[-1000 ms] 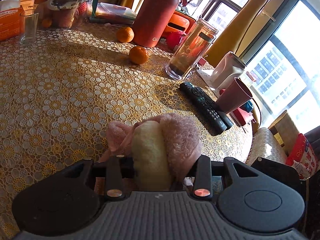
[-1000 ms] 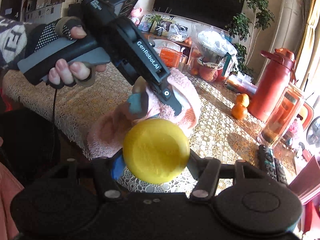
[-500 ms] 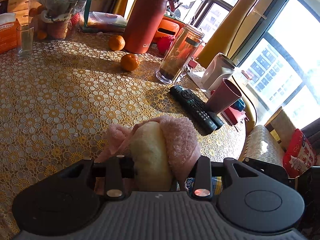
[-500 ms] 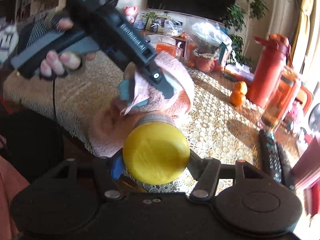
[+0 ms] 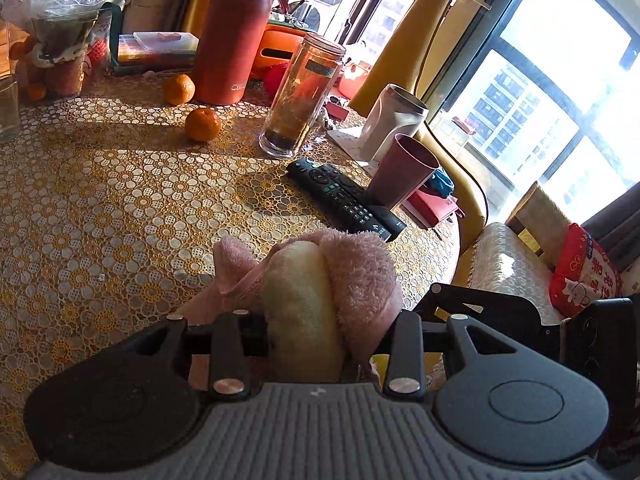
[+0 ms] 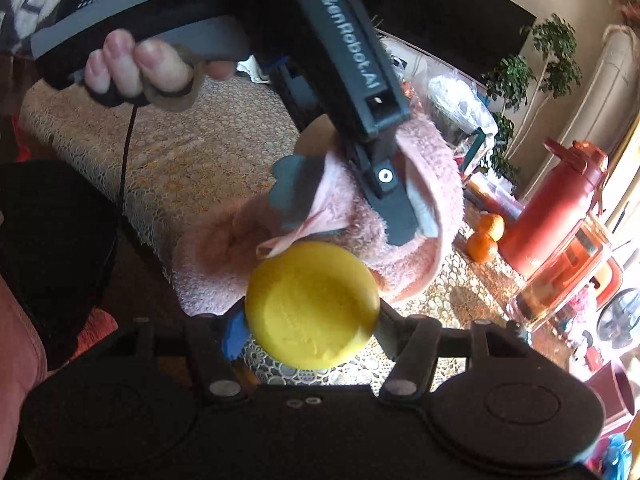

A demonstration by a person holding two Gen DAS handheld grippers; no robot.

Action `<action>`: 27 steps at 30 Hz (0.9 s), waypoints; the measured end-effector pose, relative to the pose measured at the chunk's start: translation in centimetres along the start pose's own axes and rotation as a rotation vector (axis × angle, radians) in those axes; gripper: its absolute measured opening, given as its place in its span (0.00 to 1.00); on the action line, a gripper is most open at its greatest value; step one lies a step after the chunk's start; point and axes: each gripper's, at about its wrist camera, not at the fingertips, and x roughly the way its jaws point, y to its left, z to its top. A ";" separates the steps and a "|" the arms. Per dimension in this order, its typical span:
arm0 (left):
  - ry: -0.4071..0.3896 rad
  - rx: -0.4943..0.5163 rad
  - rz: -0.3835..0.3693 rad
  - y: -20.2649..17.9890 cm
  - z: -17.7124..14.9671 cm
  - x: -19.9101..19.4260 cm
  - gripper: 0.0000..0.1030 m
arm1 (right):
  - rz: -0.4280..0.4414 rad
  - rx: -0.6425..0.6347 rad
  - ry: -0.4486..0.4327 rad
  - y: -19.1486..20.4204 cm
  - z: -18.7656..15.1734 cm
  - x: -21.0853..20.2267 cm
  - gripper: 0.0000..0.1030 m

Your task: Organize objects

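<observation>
A fluffy pink towel (image 5: 356, 276) with a cream inner side (image 5: 300, 308) is bunched between the jaws of my left gripper (image 5: 316, 320), which is shut on it above the table. In the right wrist view the towel (image 6: 400, 248) hangs just behind a round yellow lid (image 6: 312, 304). My right gripper (image 6: 312, 320) is shut on that yellow-lidded container; its body is hidden behind the lid. The left gripper (image 6: 384, 188), held by a person's hand (image 6: 136, 64), points down into the towel right above the lid.
The lace-covered table (image 5: 100, 208) carries two oranges (image 5: 202, 125), a red flask (image 5: 234, 40), a tall glass tumbler (image 5: 300, 96), two black remotes (image 5: 344, 196), a maroon cup (image 5: 400, 172), a white jug (image 5: 392, 120) and a bagged fruit basket (image 5: 56, 40). A cushioned chair (image 5: 508, 264) stands past the table's right edge.
The left gripper has risen with the towel and come closer to the right camera. The right gripper has stayed in place with the yellow-lidded container, rolling slightly.
</observation>
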 end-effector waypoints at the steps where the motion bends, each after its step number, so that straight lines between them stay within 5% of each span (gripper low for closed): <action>1: 0.005 -0.004 0.005 0.2 -0.1 0.1 0.37 | 0.013 0.047 -0.002 -0.5 -0.1 0.0 0.60; 8: 0.023 -0.040 0.002 1.2 -1.4 1.5 0.37 | 0.109 0.450 -0.025 -4.5 -1.2 0.2 0.56; 16: 0.017 -0.062 -0.008 1.7 -1.8 1.3 0.38 | 0.086 0.450 0.000 -3.9 -2.3 -0.7 0.58; 27: -0.009 -0.137 0.014 3.6 -3.7 -0.4 0.38 | 0.166 0.728 0.024 -5.3 -4.5 0.2 0.69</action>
